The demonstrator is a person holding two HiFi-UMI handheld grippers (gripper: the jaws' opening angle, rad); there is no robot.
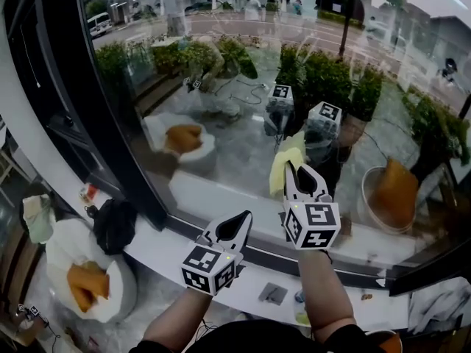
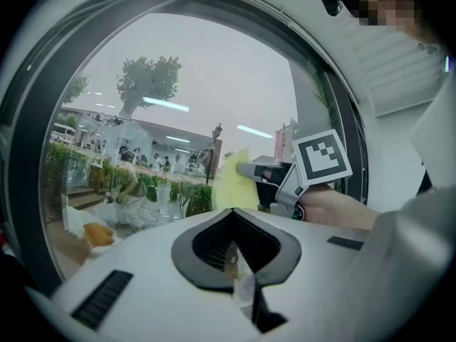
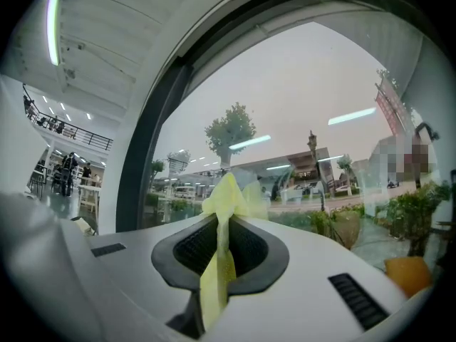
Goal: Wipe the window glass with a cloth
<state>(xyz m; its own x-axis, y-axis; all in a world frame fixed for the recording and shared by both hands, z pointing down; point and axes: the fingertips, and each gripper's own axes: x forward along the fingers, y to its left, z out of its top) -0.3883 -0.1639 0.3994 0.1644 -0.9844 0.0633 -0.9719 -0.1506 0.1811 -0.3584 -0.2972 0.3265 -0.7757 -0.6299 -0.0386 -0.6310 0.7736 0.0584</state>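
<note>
Cloth [image 1: 285,168] was yellow, thin and soft-looking. It bunched into a crumpled tuft ahead of the right claw [image 1: 298,181]. In the right gripper view a folded tail of the cloth [image 3: 219,262] ran back down through the jaws. The right claw was clamped tight on that fold. We judged this grip left the loose tuft forward as the wiping face, with the hard jaw tips kept behind it.

The cloth sat raised at the lower middle of the window glass [image 1: 221,127], at the pane or just off it; we could not tell whether it touched. Nothing on the cloth read as wet or dirty.

The left claw [image 1: 234,228] hung lower, near the white sill [image 1: 165,245] and apart from the cloth. Its jaws were closed, with only a thin pale sliver [image 2: 242,280] at the seam, which we could not identify. We judged it was parked low to stay out of the wiping path.

The black window frame [image 1: 73,101] ran along the left. Potted shrubs [image 1: 327,79] showed through the glass, mixed with reflections.
</note>
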